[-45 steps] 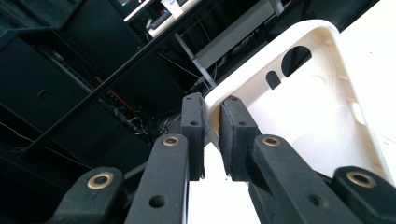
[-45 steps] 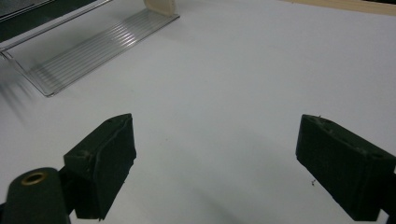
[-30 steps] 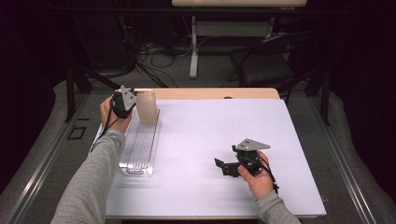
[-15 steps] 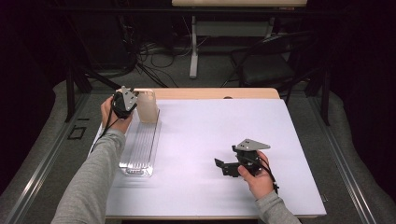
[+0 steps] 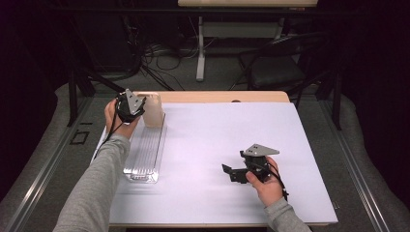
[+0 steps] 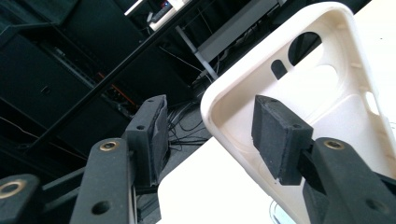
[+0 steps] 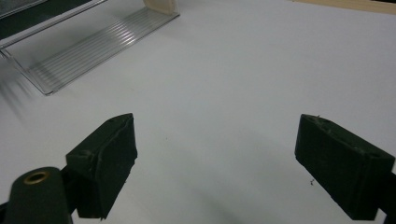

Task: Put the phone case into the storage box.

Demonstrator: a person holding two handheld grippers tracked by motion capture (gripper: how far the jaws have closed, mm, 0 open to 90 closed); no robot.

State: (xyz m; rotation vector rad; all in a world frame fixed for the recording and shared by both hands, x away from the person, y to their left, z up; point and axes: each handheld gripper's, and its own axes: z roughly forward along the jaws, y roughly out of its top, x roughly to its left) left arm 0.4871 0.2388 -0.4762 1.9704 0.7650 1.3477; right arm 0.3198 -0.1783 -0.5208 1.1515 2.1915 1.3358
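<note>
The left claw (image 6: 208,140) has just been opening — its pads now stand apart, one outside the rim of the cream phone case (image 6: 299,93), the other in front of its hollow face, neither pressing. The case stands upright at the far end of the clear ribbed rack (image 5: 145,154), at the worktop's (image 5: 217,140) left side, and looks to hold there unaided. So the placing seems done; the left hand can likely draw back. The right claw (image 7: 229,163) hovers released over bare worktop, holding nothing.
</note>
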